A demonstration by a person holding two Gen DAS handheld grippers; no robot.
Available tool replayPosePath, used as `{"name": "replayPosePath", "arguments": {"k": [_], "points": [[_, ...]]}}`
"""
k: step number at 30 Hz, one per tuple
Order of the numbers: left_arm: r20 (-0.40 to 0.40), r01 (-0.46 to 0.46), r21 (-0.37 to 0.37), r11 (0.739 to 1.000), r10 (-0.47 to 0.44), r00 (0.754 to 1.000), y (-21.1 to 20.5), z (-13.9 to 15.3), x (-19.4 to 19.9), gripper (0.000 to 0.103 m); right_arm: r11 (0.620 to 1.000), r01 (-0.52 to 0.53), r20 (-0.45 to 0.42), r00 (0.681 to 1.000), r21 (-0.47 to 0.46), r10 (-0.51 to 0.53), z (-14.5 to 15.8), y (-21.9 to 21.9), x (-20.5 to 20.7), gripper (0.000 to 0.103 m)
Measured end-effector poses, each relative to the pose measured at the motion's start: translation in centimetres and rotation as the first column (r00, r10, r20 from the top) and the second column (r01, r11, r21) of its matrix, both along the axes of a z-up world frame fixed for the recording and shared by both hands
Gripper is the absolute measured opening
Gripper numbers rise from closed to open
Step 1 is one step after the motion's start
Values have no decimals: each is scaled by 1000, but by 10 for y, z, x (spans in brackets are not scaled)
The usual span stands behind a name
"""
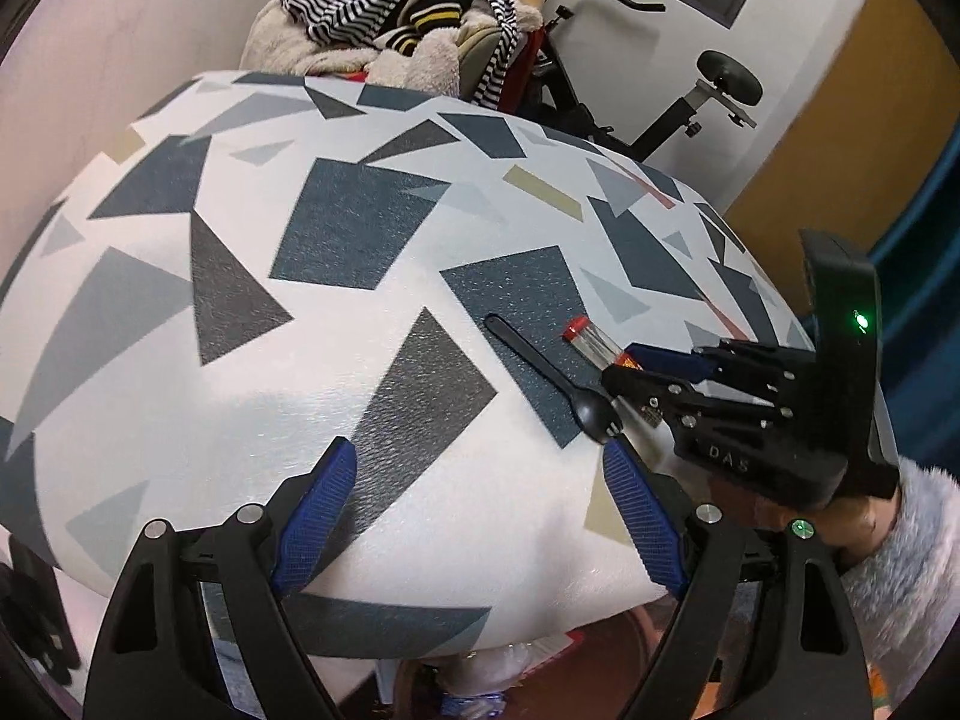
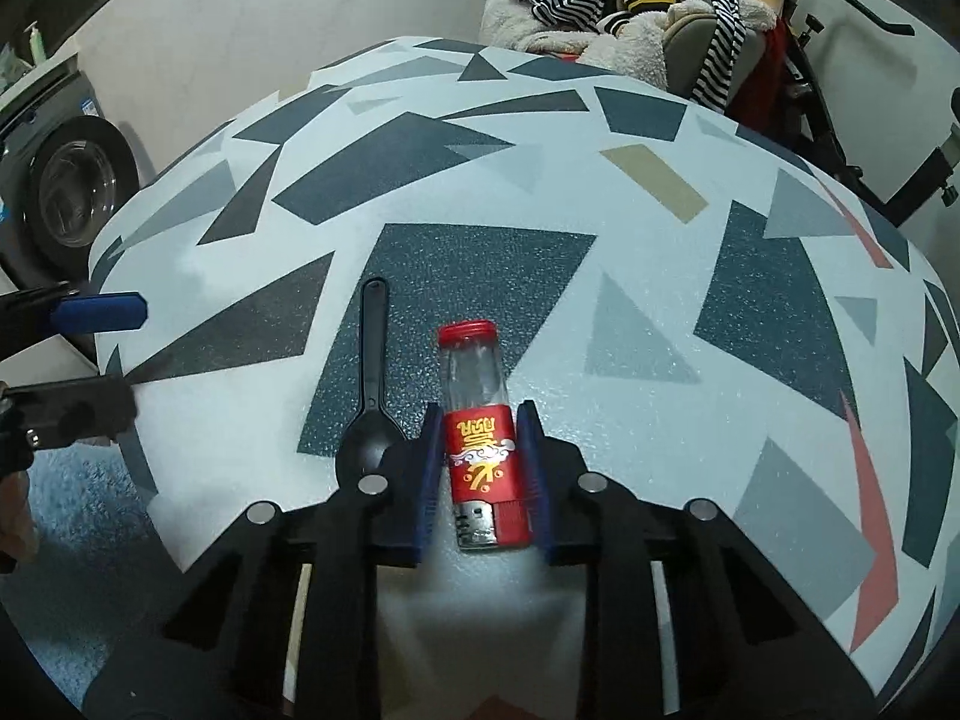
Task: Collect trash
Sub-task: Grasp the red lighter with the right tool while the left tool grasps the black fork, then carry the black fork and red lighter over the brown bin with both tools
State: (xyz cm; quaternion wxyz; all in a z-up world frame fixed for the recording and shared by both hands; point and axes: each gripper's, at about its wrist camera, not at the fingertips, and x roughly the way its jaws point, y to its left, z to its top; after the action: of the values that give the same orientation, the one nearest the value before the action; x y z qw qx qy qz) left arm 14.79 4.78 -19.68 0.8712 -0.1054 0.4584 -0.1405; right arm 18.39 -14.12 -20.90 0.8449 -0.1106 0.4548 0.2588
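A red and clear lighter (image 2: 480, 432) lies on the patterned table (image 2: 540, 192). My right gripper (image 2: 480, 420) has its blue pads (image 2: 432, 468) closed against both sides of the lighter. A black plastic spoon (image 2: 372, 384) lies just left of it. In the left wrist view the lighter (image 1: 591, 342) and spoon (image 1: 540, 369) lie at the right, with the right gripper (image 1: 636, 366) on the lighter. My left gripper (image 1: 480, 480) is open and empty over the table's near edge, left of the spoon.
A pile of clothes (image 1: 414, 18) sits behind the table, beside an exercise bike (image 1: 690, 102). A washing machine (image 2: 66, 180) stands at the left. A bin with trash (image 1: 492, 684) shows below the table's edge. A blue rug (image 2: 78, 516) lies on the floor.
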Motion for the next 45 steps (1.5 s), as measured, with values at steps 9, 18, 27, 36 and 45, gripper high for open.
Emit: {"name": "replayPosePath", "arguments": {"k": [9, 18, 27, 36, 45], "points": [[-79, 45, -2, 999, -45, 996, -49, -18, 37, 55, 990, 83, 85, 992, 117, -93, 29, -49, -25, 27], [-83, 99, 67, 993, -93, 992, -92, -26, 78, 18, 973, 174, 116, 975, 152, -192, 39, -97, -48, 27], [-50, 240, 184, 953, -234, 971, -136, -28, 76, 19, 952, 236, 108, 960, 196, -260, 38, -129, -54, 27], [-1, 208, 287, 935, -217, 976, -149, -29, 65, 10, 945, 254, 95, 956, 208, -278, 38, -136, -62, 27], [37, 219, 171, 961, -228, 973, -119, 8, 27, 9, 948, 234, 117, 958, 218, -263, 52, -130, -84, 27]]}}
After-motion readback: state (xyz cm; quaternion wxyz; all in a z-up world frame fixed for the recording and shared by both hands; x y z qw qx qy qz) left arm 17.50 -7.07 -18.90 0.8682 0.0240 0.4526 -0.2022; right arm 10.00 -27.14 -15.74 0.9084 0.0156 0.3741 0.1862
